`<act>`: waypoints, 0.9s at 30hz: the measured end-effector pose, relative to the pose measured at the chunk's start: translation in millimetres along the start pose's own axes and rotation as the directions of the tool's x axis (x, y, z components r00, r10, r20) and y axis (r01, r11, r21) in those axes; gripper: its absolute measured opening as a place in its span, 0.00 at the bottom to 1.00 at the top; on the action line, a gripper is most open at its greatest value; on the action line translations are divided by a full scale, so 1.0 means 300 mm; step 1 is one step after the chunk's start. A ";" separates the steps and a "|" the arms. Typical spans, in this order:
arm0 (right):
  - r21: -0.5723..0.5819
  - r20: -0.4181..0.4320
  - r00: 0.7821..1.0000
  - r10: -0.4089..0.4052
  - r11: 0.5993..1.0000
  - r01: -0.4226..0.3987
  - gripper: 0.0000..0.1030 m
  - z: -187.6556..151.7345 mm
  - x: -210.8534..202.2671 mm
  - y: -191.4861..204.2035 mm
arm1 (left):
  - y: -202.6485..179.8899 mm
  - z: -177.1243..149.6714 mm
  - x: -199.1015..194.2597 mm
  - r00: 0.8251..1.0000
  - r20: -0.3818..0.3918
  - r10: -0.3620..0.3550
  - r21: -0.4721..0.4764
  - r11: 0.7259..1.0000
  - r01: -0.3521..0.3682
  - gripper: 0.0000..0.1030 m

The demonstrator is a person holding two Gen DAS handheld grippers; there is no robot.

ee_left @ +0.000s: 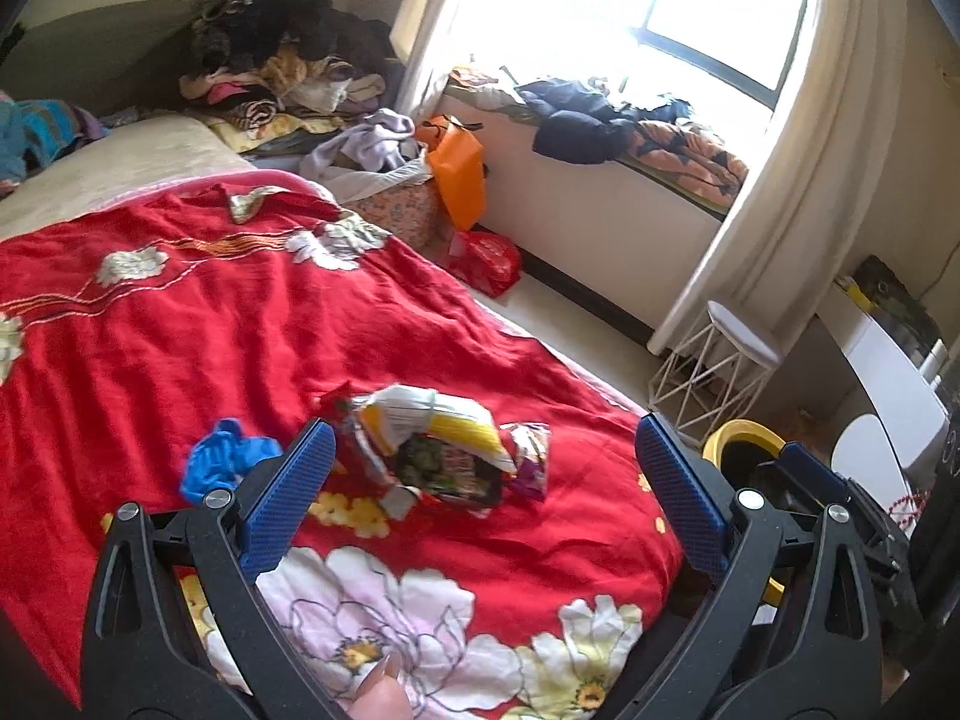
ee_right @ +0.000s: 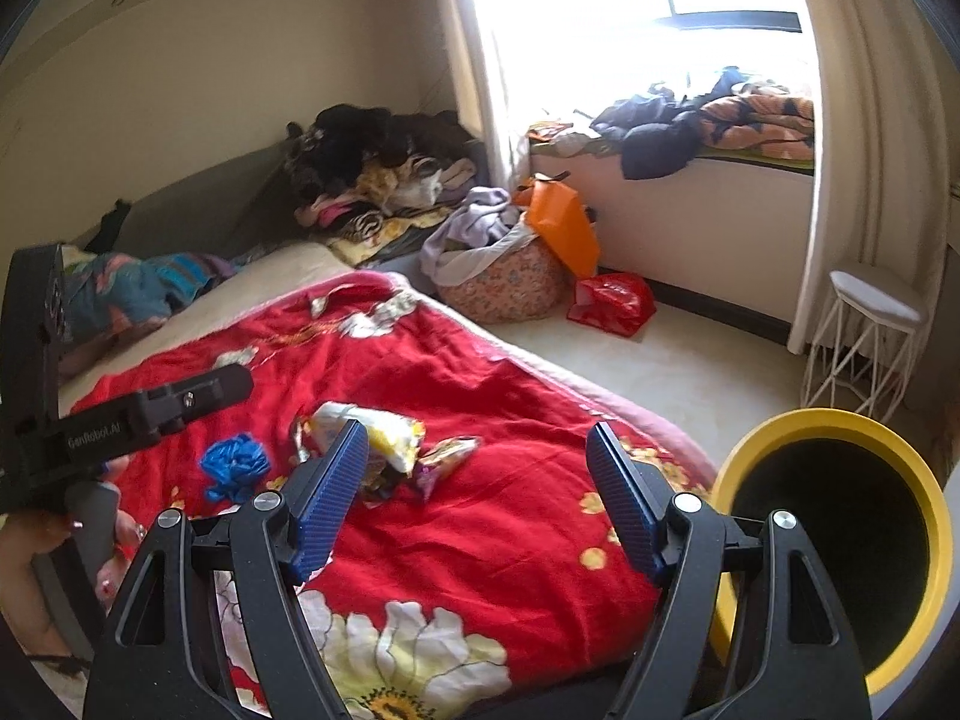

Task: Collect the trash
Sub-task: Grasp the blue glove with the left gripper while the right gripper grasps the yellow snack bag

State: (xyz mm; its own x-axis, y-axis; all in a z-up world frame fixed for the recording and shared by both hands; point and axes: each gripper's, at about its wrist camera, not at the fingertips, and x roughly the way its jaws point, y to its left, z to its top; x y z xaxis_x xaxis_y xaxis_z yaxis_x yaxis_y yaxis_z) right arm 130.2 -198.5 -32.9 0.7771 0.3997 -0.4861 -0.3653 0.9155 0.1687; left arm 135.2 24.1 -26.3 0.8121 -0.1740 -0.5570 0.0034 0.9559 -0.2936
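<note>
Left gripper [ee_left: 483,468] spread wide, framing crumpled yellow-and-white foil snack wrappers [ee_left: 441,441] lying mid red floral blanket [ee_left: 210,330]. Right gripper [ee_right: 477,474] equally spread, empty. Probably feather-light, crinkly, slippery; best pinched at the bunched middle. Yellow-rimmed black bin [ee_right: 834,420] waiting beside the bed.

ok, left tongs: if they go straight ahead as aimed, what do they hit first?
Most likely the pile of snack wrappers on the red blanket. It lies centred between the open left tongs, just ahead. The blue crumpled piece sits off to the left, outside the line. Depth is uncertain.
</note>
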 end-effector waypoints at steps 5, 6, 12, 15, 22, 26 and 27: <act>-0.050 -0.023 0.999 0.026 0.998 -0.027 0.70 0.004 0.053 0.075 | 0.046 0.008 -0.010 1.000 0.006 0.023 -0.017 1.000 -0.023 0.90; -0.061 -0.029 0.999 0.031 0.998 -0.033 0.70 0.006 0.063 0.089 | 0.053 0.009 -0.010 1.000 0.006 0.026 -0.020 0.999 -0.026 0.90; -0.107 -0.070 0.996 0.058 0.992 -0.065 0.70 0.014 0.127 0.144 | 0.136 0.009 -0.016 0.997 0.012 0.072 -0.057 0.996 -0.072 0.90; -0.119 -0.096 0.993 0.063 0.990 -0.075 0.70 0.016 0.170 0.157 | 0.188 0.007 -0.018 0.994 0.015 0.104 -0.079 0.992 -0.102 0.90; -0.159 -0.198 0.977 0.080 0.981 -0.113 0.70 0.010 0.309 0.181 | 0.319 -0.022 0.006 0.984 -0.032 0.173 -0.139 0.975 -0.176 0.90; -0.211 -0.239 0.969 0.062 0.971 -0.114 0.68 0.005 0.382 0.216 | 0.375 -0.048 0.027 0.982 -0.072 0.176 -0.175 0.967 -0.186 0.90; -0.221 -0.248 0.967 0.059 0.968 -0.116 0.68 0.005 0.402 0.223 | 0.388 -0.055 0.033 0.981 -0.082 0.175 -0.184 0.965 -0.187 0.89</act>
State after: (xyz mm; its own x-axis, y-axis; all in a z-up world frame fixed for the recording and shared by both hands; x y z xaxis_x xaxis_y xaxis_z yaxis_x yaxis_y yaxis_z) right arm 200.2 -89.0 -78.9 0.6027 0.4292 -0.6727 -0.5569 0.8300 0.0306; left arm 133.9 129.7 -78.7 0.7493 -0.0233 -0.6618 -0.2561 0.9114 -0.3221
